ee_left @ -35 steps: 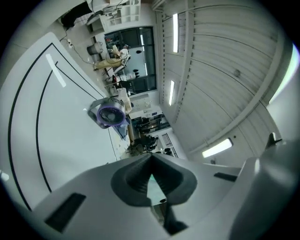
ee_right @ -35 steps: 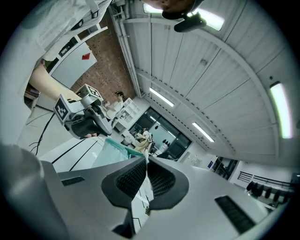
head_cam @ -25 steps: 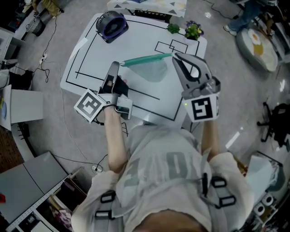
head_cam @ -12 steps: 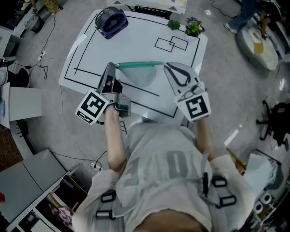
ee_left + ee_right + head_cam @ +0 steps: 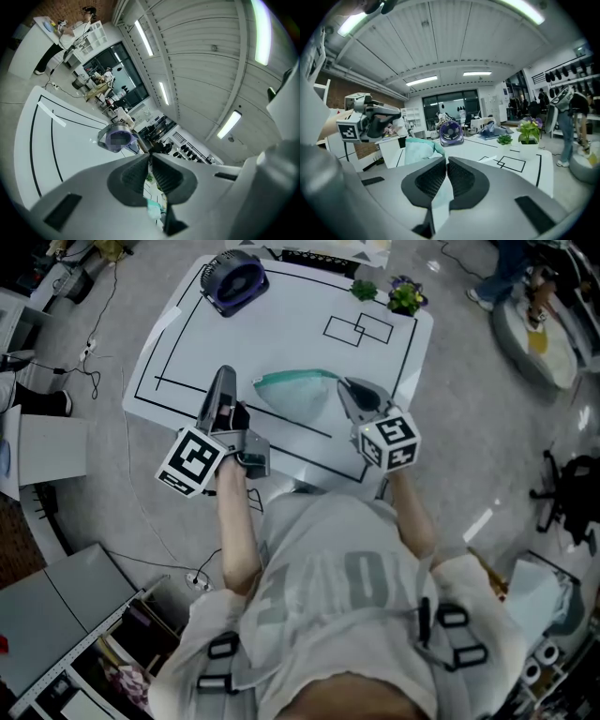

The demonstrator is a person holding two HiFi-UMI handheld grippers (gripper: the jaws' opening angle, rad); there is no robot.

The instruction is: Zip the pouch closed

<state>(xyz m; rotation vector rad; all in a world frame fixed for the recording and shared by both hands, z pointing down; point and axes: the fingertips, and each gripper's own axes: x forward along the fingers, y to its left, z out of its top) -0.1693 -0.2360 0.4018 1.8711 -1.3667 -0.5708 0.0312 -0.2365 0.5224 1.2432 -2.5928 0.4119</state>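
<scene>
The teal pouch (image 5: 295, 393) lies low over the white table (image 5: 281, 329), between my two grippers, its green zip edge on top. My right gripper (image 5: 349, 388) is shut on the pouch's right end. In the right gripper view pale pouch fabric (image 5: 440, 197) runs down between the shut pads (image 5: 461, 178), and the rest of the pouch (image 5: 419, 149) bulges to the left. My left gripper (image 5: 223, 376) is shut, its tip a little left of the pouch's left end. In the left gripper view (image 5: 150, 157) a scrap of teal (image 5: 152, 208) shows behind the closed pads; no grip shows.
A purple fan (image 5: 232, 279) stands at the table's far left corner, two small potted plants (image 5: 405, 298) at the far right. Black lines mark the tabletop. Cables and furniture lie on the floor around. A person (image 5: 569, 122) stands off to the right.
My right gripper has dropped and rolled, bringing the pouch's right end down towards the table. The pouch has sagged from a stretched line into a slack bag. The left gripper barely shifted.
</scene>
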